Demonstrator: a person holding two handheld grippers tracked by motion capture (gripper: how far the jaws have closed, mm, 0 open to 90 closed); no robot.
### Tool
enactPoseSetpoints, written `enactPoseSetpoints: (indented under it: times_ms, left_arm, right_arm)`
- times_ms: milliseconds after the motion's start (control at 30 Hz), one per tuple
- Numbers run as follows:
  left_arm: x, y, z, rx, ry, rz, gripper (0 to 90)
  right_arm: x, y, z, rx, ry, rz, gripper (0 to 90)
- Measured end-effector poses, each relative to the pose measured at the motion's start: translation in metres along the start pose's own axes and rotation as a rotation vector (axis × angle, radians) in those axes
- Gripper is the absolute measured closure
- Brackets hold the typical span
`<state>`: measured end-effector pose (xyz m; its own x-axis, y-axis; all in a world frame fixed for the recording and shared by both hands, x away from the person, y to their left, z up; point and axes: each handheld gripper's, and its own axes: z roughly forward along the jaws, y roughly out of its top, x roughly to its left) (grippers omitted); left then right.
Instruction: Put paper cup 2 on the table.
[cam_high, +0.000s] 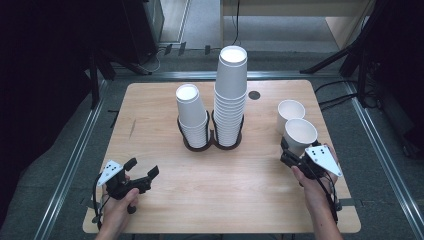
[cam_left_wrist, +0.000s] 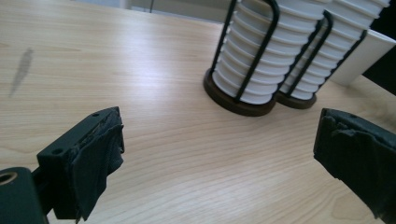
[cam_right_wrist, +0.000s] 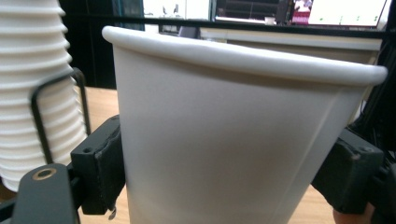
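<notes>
Upright in my right gripper (cam_high: 289, 156) is a white paper cup (cam_high: 300, 133), low over the table's right side; the jaws are shut on its wall. In the right gripper view the cup (cam_right_wrist: 233, 140) stands between both pads. A second loose cup (cam_high: 290, 110) stands just behind it on the table. Two stacks of white cups sit in black wire holders at the centre, a short stack (cam_high: 191, 116) and a tall stack (cam_high: 231, 95). My left gripper (cam_high: 142, 167) hovers open near the front left, holding nothing. The left gripper view has its jaws wide apart (cam_left_wrist: 219, 126), pointing toward the stacks (cam_left_wrist: 254, 60).
The wooden table (cam_high: 165, 200) has bare room at the front and the left. A small dark round hole (cam_high: 254, 95) lies behind the tall stack. Metal rails run along the floor on both sides of the table.
</notes>
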<state>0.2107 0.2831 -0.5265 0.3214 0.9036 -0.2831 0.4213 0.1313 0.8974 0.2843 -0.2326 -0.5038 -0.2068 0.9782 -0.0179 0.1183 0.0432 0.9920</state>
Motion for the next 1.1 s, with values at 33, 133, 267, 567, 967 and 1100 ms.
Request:
enactPoseSetpoints:
  times_ms: [33,133,267,567,967,1100]
  left_arm:
    - [0.001,0.000,-0.001,0.000,0.002,-0.003,1.9]
    - [0.005,-0.003,-0.003,0.001,0.019,-0.001,1.9]
    - [0.011,-0.007,-0.005,0.009,0.024,-0.020,1.9]
    - [0.014,-0.008,-0.006,0.011,0.023,-0.036,1.9]
    - [0.014,-0.009,-0.005,0.016,0.034,-0.027,1.9]
    - [0.014,-0.009,-0.005,0.017,0.037,-0.023,1.9]
  right_arm:
    - [-0.002,-0.002,0.001,0.005,0.000,0.004,16.1]
    - [-0.005,-0.009,0.003,0.026,-0.003,-0.006,16.0]
    - [-0.010,-0.016,0.007,0.046,-0.005,-0.024,16.1]
    - [-0.011,-0.025,0.019,0.153,-0.026,-0.016,16.4]
    - [-0.006,-0.032,0.024,0.187,-0.023,-0.038,16.5]
    - [-0.006,-0.032,0.023,0.193,-0.021,-0.042,16.5]
